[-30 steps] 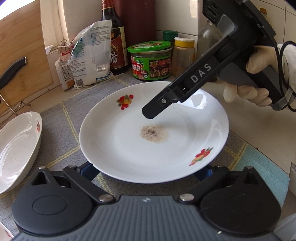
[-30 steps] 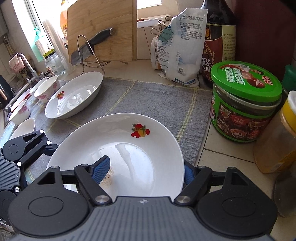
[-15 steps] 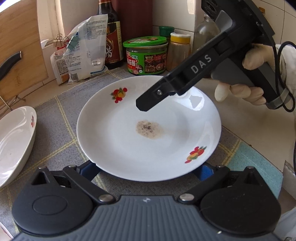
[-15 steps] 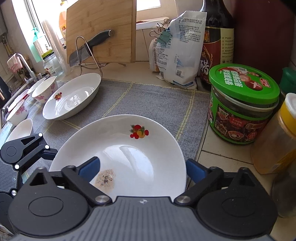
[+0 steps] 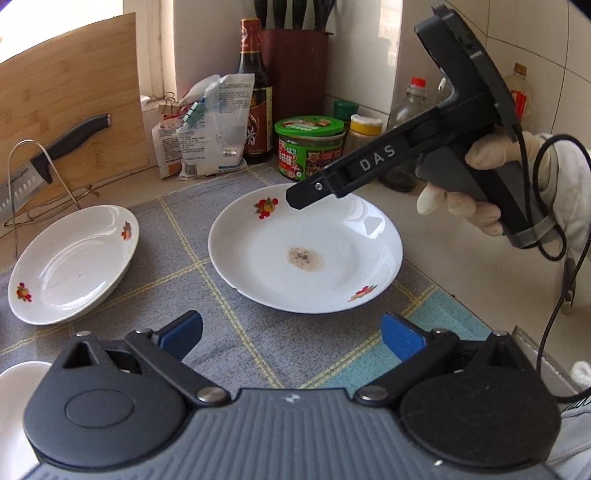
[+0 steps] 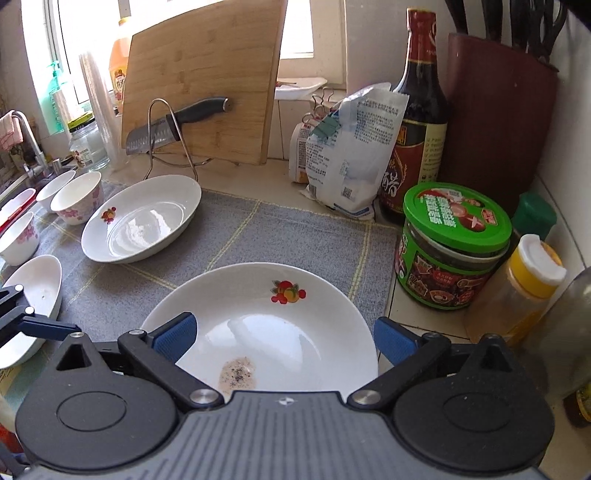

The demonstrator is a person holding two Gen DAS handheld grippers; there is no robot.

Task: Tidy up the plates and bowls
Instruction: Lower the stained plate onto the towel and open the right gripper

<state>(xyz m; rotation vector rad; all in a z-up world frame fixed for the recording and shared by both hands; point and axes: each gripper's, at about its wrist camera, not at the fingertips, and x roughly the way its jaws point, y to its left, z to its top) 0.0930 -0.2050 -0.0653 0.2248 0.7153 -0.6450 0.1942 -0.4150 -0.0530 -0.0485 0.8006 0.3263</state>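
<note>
While the left gripper (image 5: 291, 332) hangs spread and empty above the grey mat (image 5: 229, 332), the soiled plate (image 5: 305, 248) lies just ahead | right view: right gripper (image 6: 282, 338) gapes wide over that plate (image 6: 295, 325), gripping nothing.

Daylight pours in through a window (image 6: 295, 29) behind a wooden cutting board (image 6: 199, 81) that leans against it. The walls are pale tile (image 5: 546, 44), meeting in a corner where a dark red knife block (image 6: 498, 107) stands. The counter (image 5: 480, 266) is light beige, partly covered by a grey mat (image 6: 229, 236) with yellow lines. At the far left a tap (image 6: 27, 136) rises beside a sink edge. Glare washes out the window area.
</note>
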